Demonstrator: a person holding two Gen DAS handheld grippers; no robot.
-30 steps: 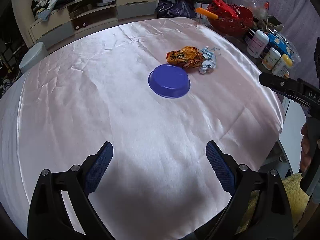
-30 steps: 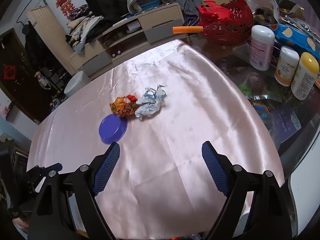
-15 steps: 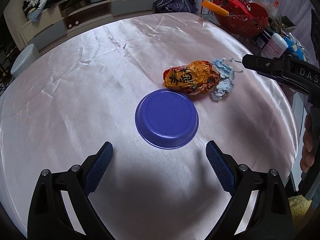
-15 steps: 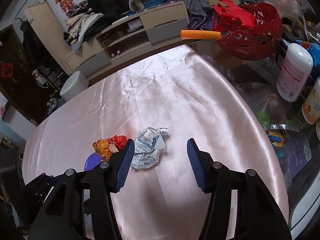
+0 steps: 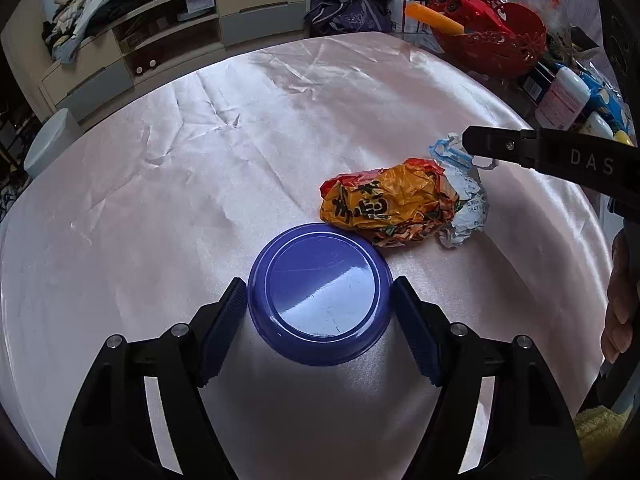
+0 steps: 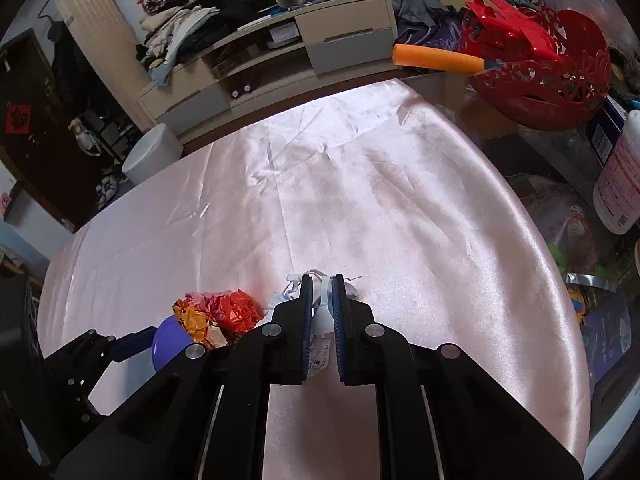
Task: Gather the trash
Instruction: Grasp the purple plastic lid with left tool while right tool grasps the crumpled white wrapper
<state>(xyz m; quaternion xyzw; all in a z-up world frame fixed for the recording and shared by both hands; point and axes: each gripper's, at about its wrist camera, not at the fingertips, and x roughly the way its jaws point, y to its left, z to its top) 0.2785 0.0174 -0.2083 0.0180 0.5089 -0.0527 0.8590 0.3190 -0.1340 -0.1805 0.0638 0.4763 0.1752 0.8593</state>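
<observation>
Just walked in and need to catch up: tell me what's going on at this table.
A person is clearing trash off a pink satin tablecloth with a handheld gripper in each hand. The right gripper has its jaws shut on a crumpled white-and-blue wrapper. The left gripper straddles an upside-down blue bowl, its jaws closing around it. A crumpled orange snack bag lies untouched between bowl and wrapper. Nothing is lifted yet.
</observation>
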